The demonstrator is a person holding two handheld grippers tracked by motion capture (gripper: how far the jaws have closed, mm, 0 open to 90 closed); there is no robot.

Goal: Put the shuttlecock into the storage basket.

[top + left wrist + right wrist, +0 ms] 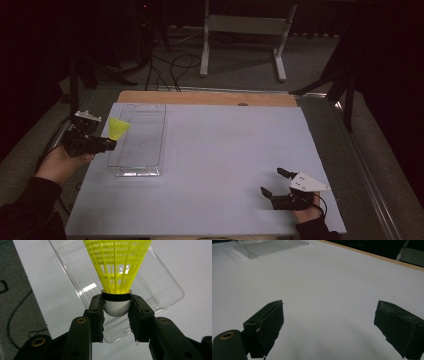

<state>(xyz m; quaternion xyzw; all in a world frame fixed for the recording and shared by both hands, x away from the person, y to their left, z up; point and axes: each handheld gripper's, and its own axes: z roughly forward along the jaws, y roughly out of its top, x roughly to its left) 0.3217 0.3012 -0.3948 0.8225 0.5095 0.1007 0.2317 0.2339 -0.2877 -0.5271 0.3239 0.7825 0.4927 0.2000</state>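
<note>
A yellow plastic shuttlecock (pixel 119 128) (pixel 117 265) with a silver-grey rounded base is held by my left gripper (pixel 111 144) (pixel 116 315), whose pads are shut on that base. It hangs over the left long edge of a clear plastic tray (pixel 140 140) (pixel 165 290) lying on the white table sheet (pixel 225 160). My right gripper (pixel 274 182) (pixel 329 325) rests at the front right of the sheet, its jaws open wide with nothing between them. The clear tray's corner (pixel 269 247) shows far off in the right gripper view.
A wooden table edge (pixel 210 97) runs behind the sheet. Beyond it stand a grey metal frame (pixel 245 30) and cables (pixel 170 70) on the floor. A dark cable (pixel 15 312) lies on the grey floor left of the table.
</note>
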